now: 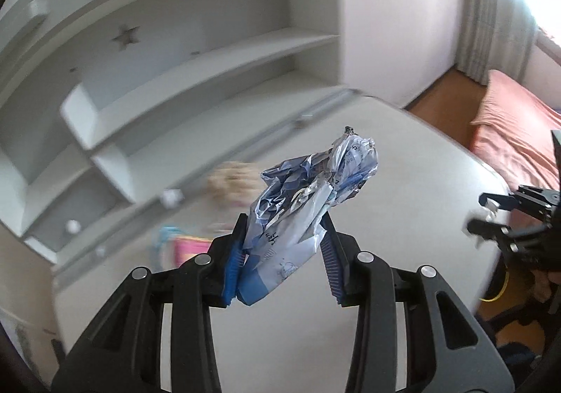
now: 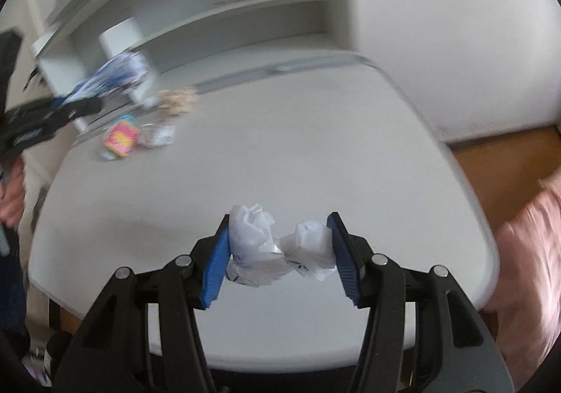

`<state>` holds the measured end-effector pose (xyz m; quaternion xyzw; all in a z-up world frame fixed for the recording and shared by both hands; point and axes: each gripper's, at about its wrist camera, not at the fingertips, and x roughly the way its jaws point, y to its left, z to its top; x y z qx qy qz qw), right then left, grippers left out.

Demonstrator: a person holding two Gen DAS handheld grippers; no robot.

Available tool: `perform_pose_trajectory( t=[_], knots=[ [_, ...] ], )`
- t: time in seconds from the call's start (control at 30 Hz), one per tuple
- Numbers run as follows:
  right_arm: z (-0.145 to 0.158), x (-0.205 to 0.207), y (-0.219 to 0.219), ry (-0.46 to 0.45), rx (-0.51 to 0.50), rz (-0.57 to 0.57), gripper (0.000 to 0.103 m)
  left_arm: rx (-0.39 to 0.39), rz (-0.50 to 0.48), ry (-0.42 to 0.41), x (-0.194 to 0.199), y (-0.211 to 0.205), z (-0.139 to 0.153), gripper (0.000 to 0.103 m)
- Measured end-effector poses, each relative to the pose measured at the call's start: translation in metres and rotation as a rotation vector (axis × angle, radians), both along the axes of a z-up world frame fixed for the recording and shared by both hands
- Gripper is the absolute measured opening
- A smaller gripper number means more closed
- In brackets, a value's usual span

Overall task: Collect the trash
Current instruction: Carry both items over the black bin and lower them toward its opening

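Observation:
My left gripper (image 1: pixel 284 245) is shut on a crumpled blue and white wrapper (image 1: pixel 308 193) and holds it up above the white desk (image 1: pixel 403 154). The wrapper also shows in the right wrist view (image 2: pixel 115 75) at the far left, sticking out of the left gripper (image 2: pixel 66 110). My right gripper (image 2: pixel 278 249) is shut on a crumpled white tissue (image 2: pixel 277 245) above the desk's near part (image 2: pixel 280 147). The right gripper shows in the left wrist view (image 1: pixel 491 217) at the right edge. More trash lies at the desk's back left: a pink packet (image 2: pixel 121 139) and a clear wrapper (image 2: pixel 157 135).
A beige blurred object (image 2: pixel 177 100) sits at the desk's back near the white shelf unit (image 1: pixel 196 53). A bed with a pink cover (image 1: pixel 515 133) stands right of the desk over a wooden floor (image 2: pixel 501 161). Both views are motion blurred.

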<state>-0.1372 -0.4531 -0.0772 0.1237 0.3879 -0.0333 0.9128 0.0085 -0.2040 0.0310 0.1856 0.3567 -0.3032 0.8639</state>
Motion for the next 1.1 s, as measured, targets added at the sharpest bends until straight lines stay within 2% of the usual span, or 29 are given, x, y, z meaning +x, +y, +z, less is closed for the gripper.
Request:
perform_pose_trajectory(
  t=[0.13,0.3,0.47,0.57,0.67,0.8,1.0,1.1],
  knots=[
    [-0.016,-0.054,-0.063,0.008,0.017,-0.192,0.053,-0.058,-0.099,0.056,-0.042,-0.05,-0.012,0.039],
    [-0.037,-0.14,-0.142,0.026,0.0,-0.465,0.053,-0.104,-0.277,0.086,-0.102,-0.131,-0.024,0.039],
    [-0.065,-0.22,-0.197,0.069,0.002,-0.695,0.053,-0.106,-0.481,0.141,-0.17,-0.217,-0.044,0.039],
    [-0.086,-0.261,-0.221,0.109,0.032,-0.787,0.053,-0.1,-0.57,0.187,-0.204,-0.263,-0.062,0.039],
    [-0.111,-0.297,-0.237,0.15,0.068,-0.851,0.053,-0.053,-0.622,0.201,-0.233,-0.302,-0.086,0.039],
    [-0.147,-0.33,-0.251,0.207,0.131,-0.9,0.053,-0.008,-0.664,0.276,-0.254,-0.347,-0.122,0.039],
    [-0.199,-0.338,-0.274,0.288,0.212,-0.916,0.053,0.049,-0.678,0.352,-0.276,-0.388,-0.171,0.039],
    [-0.213,-0.336,-0.28,0.303,0.236,-0.905,0.053,0.076,-0.693,0.357,-0.29,-0.399,-0.188,0.039]
  ],
)
